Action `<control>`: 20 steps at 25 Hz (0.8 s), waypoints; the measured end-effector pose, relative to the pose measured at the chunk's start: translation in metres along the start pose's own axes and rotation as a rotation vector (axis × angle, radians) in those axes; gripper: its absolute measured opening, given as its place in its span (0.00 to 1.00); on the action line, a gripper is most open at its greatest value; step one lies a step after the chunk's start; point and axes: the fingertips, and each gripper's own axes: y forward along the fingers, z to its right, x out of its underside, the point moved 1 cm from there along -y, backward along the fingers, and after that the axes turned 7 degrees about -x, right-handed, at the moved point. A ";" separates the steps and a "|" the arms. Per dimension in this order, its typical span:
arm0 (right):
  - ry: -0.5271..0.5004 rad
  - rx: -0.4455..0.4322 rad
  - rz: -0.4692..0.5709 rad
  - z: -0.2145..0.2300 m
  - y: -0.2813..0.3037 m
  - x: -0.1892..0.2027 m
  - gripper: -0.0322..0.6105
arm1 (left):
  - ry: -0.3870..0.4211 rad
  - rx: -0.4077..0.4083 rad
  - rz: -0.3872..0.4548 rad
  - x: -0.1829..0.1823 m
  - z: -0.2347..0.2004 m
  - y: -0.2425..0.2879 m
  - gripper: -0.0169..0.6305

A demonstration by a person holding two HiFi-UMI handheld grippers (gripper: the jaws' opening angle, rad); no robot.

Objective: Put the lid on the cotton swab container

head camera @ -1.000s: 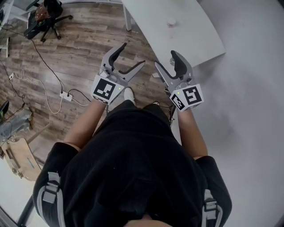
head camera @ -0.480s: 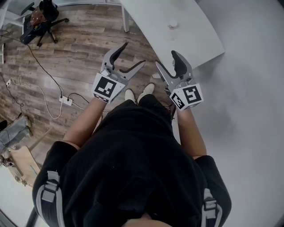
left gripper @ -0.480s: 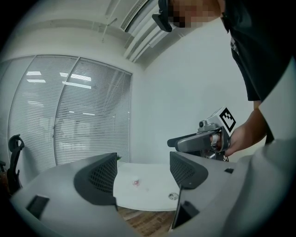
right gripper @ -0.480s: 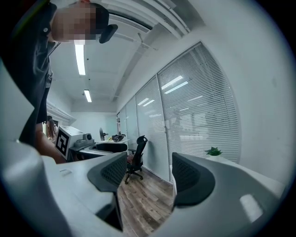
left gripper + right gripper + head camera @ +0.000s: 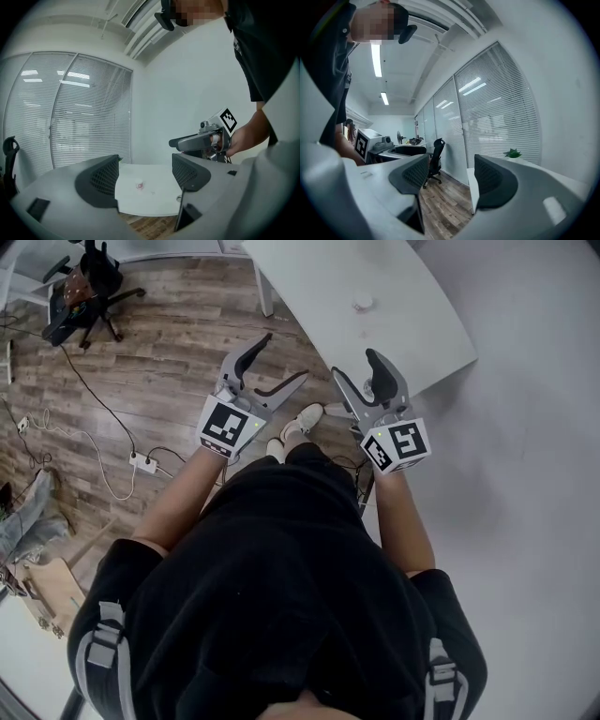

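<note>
Here, in the head view:

- The person stands on the wooden floor [image 5: 169, 362] and holds both tools out at waist height, side by side and apart from each other.
- The left gripper [image 5: 282, 356] points toward 1 o'clock. Its own view shows the two dark pads spread wide with nothing between them.
- The right gripper [image 5: 353, 365] points toward 11 o'clock. Its claw is likewise wide and empty, and its view looks through the gap at floor and window blinds [image 5: 497, 108].
- The white table [image 5: 412, 324] fills the frame from 12 to 2 o'clock, beyond both sets of tips. Neither tool touches it.
- The cotton swab container [image 5: 363, 304] stands on that table at about 12 o'clock from the right gripper, well apart from both tools. It is too small to tell whether a lid sits on it.
- In the left gripper view the container shows as a small pale pot with a red mark, seen in the gap between the pads but far beyond them.
- A light shoe [image 5: 305, 417] shows on the floor between the two marker cubes.
- An office chair [image 5: 89, 282] stands at 10 o'clock, and a power strip [image 5: 142, 462] with cables lies at 9 o'clock.
- A potted plant [image 5: 513, 153] sits by the blinds in the right gripper view.
</note>
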 end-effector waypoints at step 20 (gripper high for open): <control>0.106 0.107 0.007 0.175 0.012 0.019 0.51 | 0.055 0.169 -0.078 0.021 -0.002 0.178 0.55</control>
